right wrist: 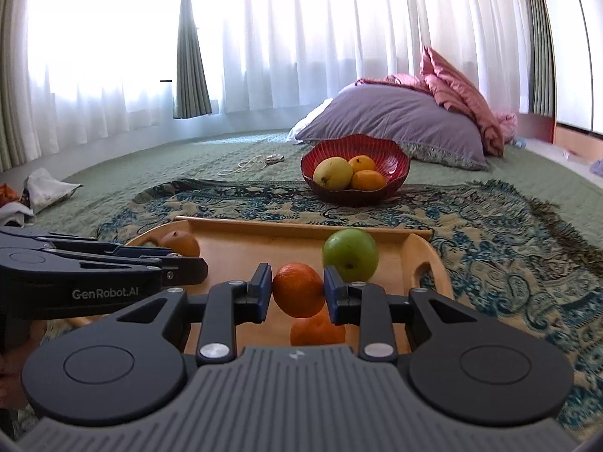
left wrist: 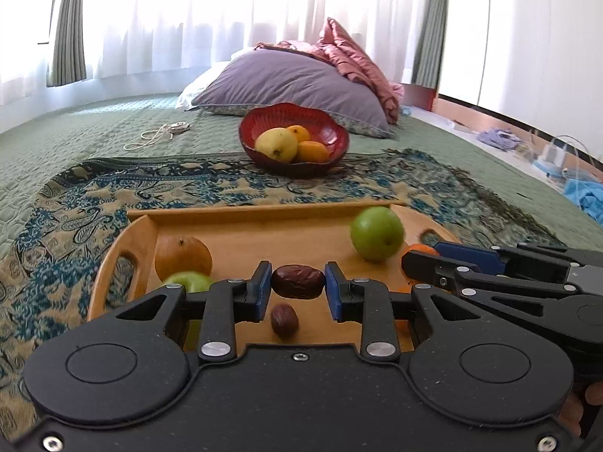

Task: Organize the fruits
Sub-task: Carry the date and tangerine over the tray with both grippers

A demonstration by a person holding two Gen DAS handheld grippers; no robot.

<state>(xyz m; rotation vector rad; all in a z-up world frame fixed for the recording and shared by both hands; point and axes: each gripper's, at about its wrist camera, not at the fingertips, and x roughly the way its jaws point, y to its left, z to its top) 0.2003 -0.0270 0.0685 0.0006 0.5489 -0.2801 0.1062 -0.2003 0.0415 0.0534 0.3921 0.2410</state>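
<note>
Left hand-held gripper (left wrist: 298, 282), second date (left wrist: 284, 321)

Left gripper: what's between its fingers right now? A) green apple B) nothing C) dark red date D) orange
C: in the left wrist view the left gripper is closed on a dark red date, both blue fingers touching it above the wooden tray; the right gripper holds the orange.
</note>
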